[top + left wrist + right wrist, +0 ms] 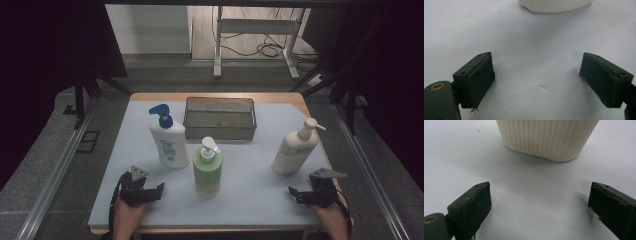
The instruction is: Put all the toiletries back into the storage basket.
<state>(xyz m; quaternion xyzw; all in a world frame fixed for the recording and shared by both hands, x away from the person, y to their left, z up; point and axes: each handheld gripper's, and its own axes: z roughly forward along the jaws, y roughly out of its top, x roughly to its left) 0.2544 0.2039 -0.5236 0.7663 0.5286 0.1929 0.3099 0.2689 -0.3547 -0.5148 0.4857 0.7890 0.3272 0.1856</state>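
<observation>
Item count: table surface

Three pump bottles stand on the table: one white bottle with a blue pump [168, 141], one green bottle with a white pump [207, 171], and one cream ribbed bottle with a cream pump [295, 150]. One wire mesh basket [220, 119] sits behind them. Two handheld grippers are present: one left gripper [144, 189] and one right gripper [309, 192].

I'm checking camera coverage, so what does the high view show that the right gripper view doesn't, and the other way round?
The high view alone takes in the blue-capped white pump bottle, the green pump bottle, the dark wire basket and the left tongs. The right gripper view alone reveals the fine vertical ribbing near the base of the cream pump bottle. Both share that cream bottle, the open right tongs and the white tabletop.
</observation>
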